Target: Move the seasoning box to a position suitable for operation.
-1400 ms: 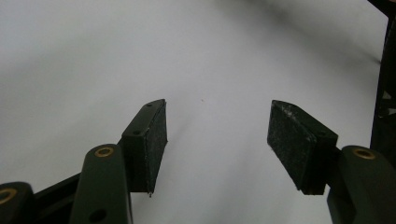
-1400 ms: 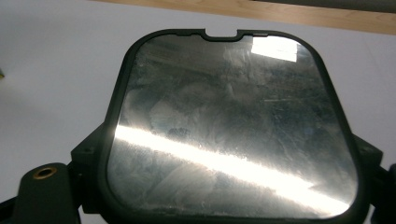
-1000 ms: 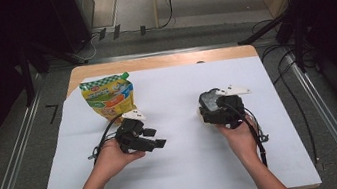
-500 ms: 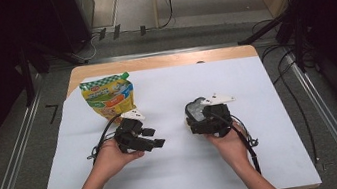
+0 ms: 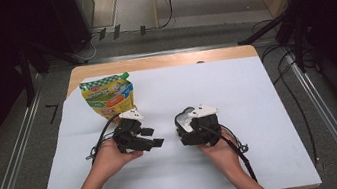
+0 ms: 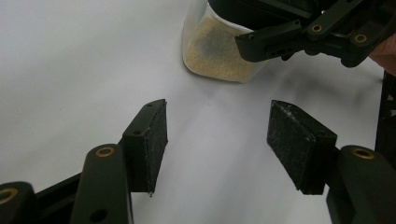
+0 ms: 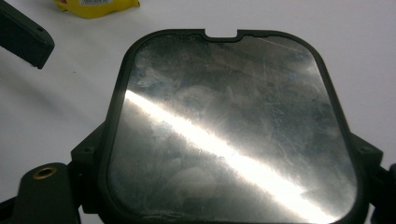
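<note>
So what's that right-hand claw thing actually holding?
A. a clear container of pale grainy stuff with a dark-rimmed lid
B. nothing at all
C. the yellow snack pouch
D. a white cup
A: the right gripper is clamped on a clear container filled with pale grains, its lid sitting between the jaws, while the yellow pouch lies apart on the white sheet.

jar (image 6: 219,51) top hidden, pouch (image 7: 95,7) cropped

The pouch (image 5: 108,97) lies behind the left tool (image 5: 155,136); the jar (image 5: 185,120), seemingly upright, sits right of both.
</note>
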